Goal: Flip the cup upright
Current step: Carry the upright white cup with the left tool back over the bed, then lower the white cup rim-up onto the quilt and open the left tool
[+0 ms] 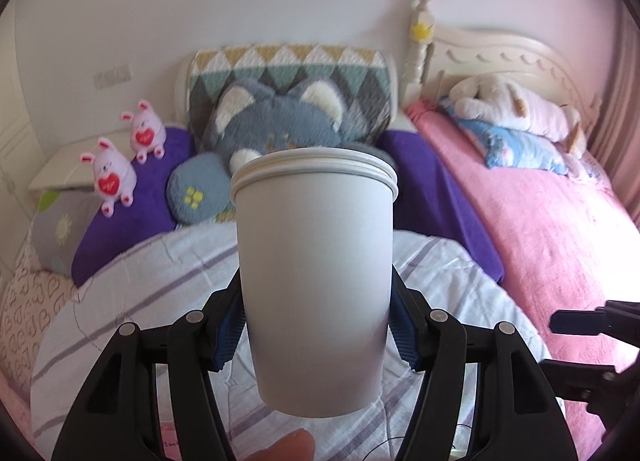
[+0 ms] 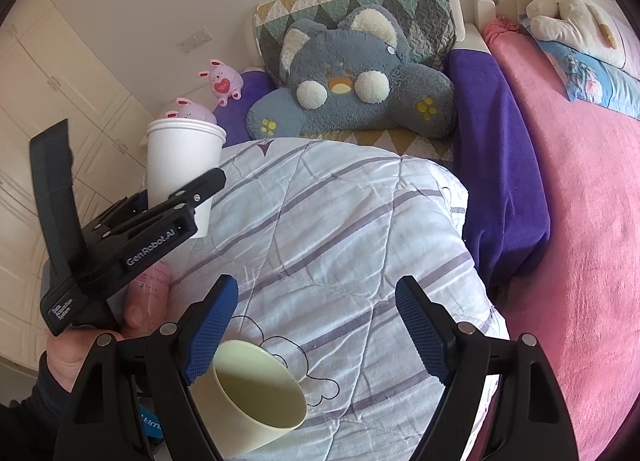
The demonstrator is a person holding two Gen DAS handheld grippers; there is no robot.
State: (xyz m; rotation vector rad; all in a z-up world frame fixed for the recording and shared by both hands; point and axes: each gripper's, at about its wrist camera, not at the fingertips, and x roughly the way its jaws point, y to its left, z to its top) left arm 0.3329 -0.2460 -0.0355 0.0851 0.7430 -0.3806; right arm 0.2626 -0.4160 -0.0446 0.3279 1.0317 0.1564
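A white paper cup (image 1: 316,273) stands upright, rim up, clamped between the blue pads of my left gripper (image 1: 318,333) above the striped quilt. The same cup (image 2: 182,169) and left gripper (image 2: 176,201) show at the left of the right wrist view. My right gripper (image 2: 316,337) is open and holds nothing, low over the quilt. A pale yellow-green cup (image 2: 256,393) sits tilted by its left finger (image 2: 208,337), mouth facing up and right; whether it touches the finger is unclear.
A white quilt with purple stripes (image 2: 340,245) covers the bed. A grey plush pillow (image 2: 360,81), two pink bunny toys (image 1: 116,177), a purple blanket (image 2: 496,181) and a pink bedspread (image 2: 580,221) lie beyond. A wardrobe (image 2: 60,101) stands at left.
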